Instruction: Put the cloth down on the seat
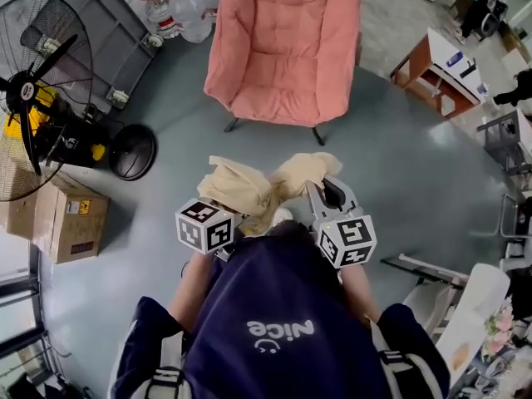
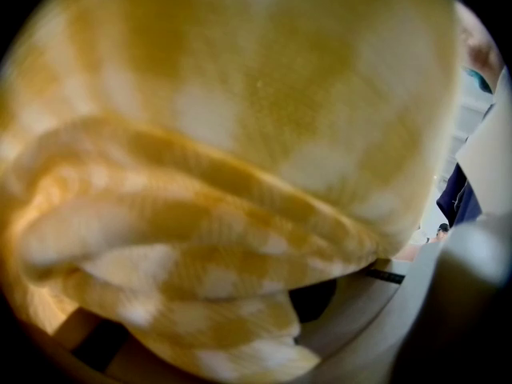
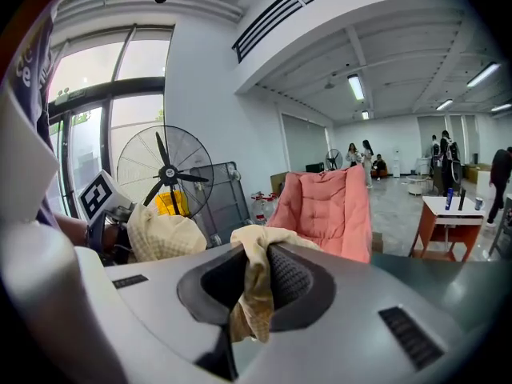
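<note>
Above grey floor (image 1: 391, 181), in front of pink chair (image 1: 287, 48), apart from its seat: yellow checked cloth (image 1: 249, 191) held bunched between both grippers. Right gripper (image 3: 250, 290) jaws pinch cloth edge. Left gripper (image 2: 316, 302) jaws clamp cloth bunch, cloth draping over them.

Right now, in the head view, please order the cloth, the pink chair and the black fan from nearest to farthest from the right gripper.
1. The cloth: clamped in the right gripper itself.
2. The pink chair: ahead, slightly left.
3. The black fan: far to the left.
</note>
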`<action>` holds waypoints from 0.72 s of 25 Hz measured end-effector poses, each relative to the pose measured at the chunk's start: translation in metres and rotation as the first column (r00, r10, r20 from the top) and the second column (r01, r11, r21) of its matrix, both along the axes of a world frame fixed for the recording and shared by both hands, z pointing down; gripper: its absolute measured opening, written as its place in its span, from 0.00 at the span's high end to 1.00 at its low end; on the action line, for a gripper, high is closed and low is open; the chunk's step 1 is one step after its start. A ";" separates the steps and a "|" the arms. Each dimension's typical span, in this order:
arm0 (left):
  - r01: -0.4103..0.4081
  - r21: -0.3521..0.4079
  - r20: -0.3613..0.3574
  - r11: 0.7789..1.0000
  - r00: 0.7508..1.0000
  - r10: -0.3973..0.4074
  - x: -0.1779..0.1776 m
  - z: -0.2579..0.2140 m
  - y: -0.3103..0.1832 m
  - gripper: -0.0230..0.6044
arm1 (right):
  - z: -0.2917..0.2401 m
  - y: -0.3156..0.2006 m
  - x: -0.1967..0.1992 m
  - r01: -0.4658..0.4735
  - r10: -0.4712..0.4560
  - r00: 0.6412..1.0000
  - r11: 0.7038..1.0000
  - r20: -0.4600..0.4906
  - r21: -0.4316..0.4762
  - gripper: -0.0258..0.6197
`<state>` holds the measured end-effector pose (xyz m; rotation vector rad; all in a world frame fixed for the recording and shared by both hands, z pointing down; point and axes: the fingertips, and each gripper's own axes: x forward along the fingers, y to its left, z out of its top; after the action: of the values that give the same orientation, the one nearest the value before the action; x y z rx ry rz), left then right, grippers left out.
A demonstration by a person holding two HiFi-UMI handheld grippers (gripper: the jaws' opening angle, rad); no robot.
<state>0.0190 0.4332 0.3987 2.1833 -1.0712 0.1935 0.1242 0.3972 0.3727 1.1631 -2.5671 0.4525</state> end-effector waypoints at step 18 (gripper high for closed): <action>0.054 -0.069 0.030 0.996 0.998 -0.052 0.080 0.019 -0.110 0.92 | 0.012 -0.107 0.051 0.094 -0.092 0.995 0.995 0.045 -0.041 0.85</action>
<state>0.0986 0.3235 0.4173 2.0935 -1.1207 0.2351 0.1754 0.2903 0.3843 1.0249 -2.6219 0.5134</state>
